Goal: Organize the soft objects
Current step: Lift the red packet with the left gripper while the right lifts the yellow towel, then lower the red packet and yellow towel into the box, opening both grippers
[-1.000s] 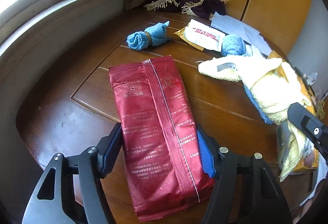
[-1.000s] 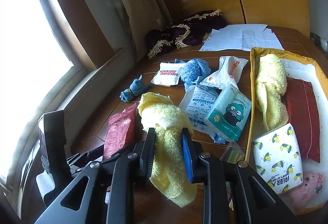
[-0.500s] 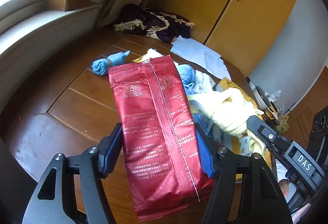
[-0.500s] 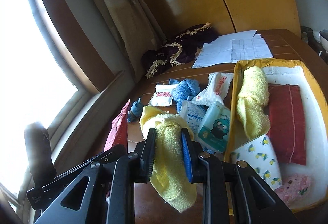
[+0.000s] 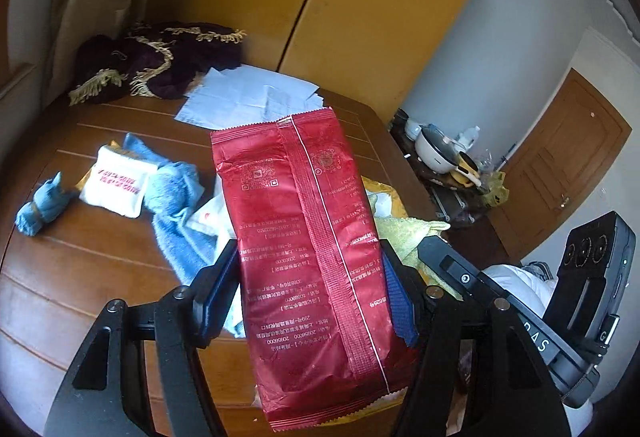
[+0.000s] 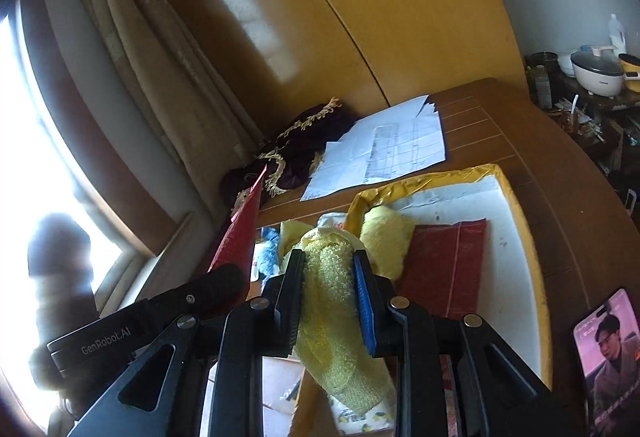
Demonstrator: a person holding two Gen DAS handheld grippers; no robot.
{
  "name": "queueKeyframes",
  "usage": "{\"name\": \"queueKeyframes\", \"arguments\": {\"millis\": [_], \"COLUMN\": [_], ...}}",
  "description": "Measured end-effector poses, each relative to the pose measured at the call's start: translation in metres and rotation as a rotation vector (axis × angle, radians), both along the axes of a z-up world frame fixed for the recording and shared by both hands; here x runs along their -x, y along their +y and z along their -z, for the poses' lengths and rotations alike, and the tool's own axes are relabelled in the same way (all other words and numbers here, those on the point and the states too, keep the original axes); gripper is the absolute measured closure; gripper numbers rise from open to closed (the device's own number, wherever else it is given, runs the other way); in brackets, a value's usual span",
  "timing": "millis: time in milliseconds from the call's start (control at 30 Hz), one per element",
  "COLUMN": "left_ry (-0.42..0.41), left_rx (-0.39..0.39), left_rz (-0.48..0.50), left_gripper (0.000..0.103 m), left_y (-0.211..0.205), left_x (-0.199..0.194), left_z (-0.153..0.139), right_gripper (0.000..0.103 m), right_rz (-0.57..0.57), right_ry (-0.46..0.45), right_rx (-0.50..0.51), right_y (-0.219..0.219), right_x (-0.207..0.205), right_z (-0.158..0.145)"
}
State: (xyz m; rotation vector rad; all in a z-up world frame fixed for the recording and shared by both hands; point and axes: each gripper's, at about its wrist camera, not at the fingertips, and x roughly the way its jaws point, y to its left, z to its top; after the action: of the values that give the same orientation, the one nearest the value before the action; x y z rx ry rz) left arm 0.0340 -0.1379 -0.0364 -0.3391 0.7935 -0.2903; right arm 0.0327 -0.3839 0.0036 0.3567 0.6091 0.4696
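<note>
Your left tongs (image 5: pixel 308 293) pinch the red foil pouch (image 5: pixel 308 249) mid-body, aloft over the tabletop (image 5: pixel 80 261); it looks light and slippery, so grip its flat faces. Your right tongs (image 6: pixel 328 301) clamp the soft yellow towel (image 6: pixel 332 321) near the tray (image 6: pixel 516 237).

The left claw (image 5: pixel 308 289) is clamped on a red packet (image 5: pixel 304 237) raised above the table (image 5: pixel 80 277), and bare wood lies open at the near left below it. Farther on, a rolled blue cloth (image 5: pixel 38 207), a white sachet (image 5: pixel 118 181) and a blue towel (image 5: pixel 176 205) crowd the middle, with paper sheets (image 5: pixel 248 99) and a dark fringed cloth (image 5: pixel 156 61) behind.

The right claw (image 6: pixel 328 301), gripping a yellow towel (image 6: pixel 332 317), sits close beside the left one. In the yellow-rimmed tray (image 6: pixel 532 265), a second yellow towel (image 6: pixel 386 237) and a red pack (image 6: pixel 444 265) fill the near left; white floor stays free toward the right wall. A phone (image 6: pixel 608 357) lies just outside it.
</note>
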Motion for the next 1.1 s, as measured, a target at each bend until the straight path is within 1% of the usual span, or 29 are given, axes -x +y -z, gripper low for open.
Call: {"name": "queueKeyframes", "arguments": {"millis": [100,200,333,400,467,567,633,700,767,833,900,967,1033,1067,1100], "left_ry": [0.0,0.007,0.065,0.108,0.133,0.123,0.101,0.087,0.098,0.142,0.164,0.163,0.157,0.156,0.158], "left_rx": [-0.012,-0.03,-0.053,-0.053,-0.06,-0.074,-0.081,-0.09,-0.105,-0.119,-0.125,-0.14,-0.149,-0.14,-0.129], "left_rz": [0.032,0.078,0.114,0.124,0.132,0.142,0.149,0.149,0.169,0.185,0.2,0.209,0.219,0.218,0.215], "left_gripper": [0.038,0.038,0.038,0.038,0.038,0.038,0.038,0.038,0.038,0.038,0.038,0.037,0.037,0.037,0.036], "left_y": [-0.016,-0.035,-0.057,-0.062,-0.066,-0.073,-0.076,-0.079,-0.085,-0.091,-0.094,-0.097,-0.098,-0.097,-0.096], "left_x": [-0.016,-0.035,-0.061,-0.073,-0.082,-0.084,-0.086,-0.089,-0.098,-0.106,-0.109,-0.109,-0.108,-0.107,-0.108], "left_z": [-0.001,0.004,0.019,0.029,0.037,0.034,0.026,0.023,0.026,0.037,0.046,0.05,0.05,0.05,0.05], "right_gripper": [0.078,0.078,0.078,0.078,0.078,0.078,0.078,0.078,0.078,0.078,0.075,0.075,0.069,0.069,0.064], "right_rz": [0.054,0.101,0.143,0.148,0.159,0.181,0.208,0.25,0.302,0.332,0.329,0.337,0.34,0.346,0.349], "right_ry": [0.013,0.044,0.115,0.145,0.167,0.16,0.131,0.102,0.097,0.132,0.186,0.238,0.257,0.258,0.259], "right_rx": [-0.005,-0.001,0.0,0.006,0.018,-0.003,-0.035,-0.041,-0.043,-0.009,0.016,0.06,0.059,0.062,0.065], "right_y": [-0.016,-0.03,-0.043,-0.045,-0.047,-0.054,-0.061,-0.065,-0.068,-0.066,-0.063,-0.06,-0.062,-0.062,-0.062], "right_x": [-0.015,-0.032,-0.055,-0.064,-0.067,-0.069,-0.064,-0.06,-0.062,-0.071,-0.082,-0.089,-0.089,-0.088,-0.089], "right_z": [0.002,0.011,0.03,0.039,0.044,0.044,0.039,0.033,0.03,0.034,0.042,0.05,0.053,0.053,0.054]}}
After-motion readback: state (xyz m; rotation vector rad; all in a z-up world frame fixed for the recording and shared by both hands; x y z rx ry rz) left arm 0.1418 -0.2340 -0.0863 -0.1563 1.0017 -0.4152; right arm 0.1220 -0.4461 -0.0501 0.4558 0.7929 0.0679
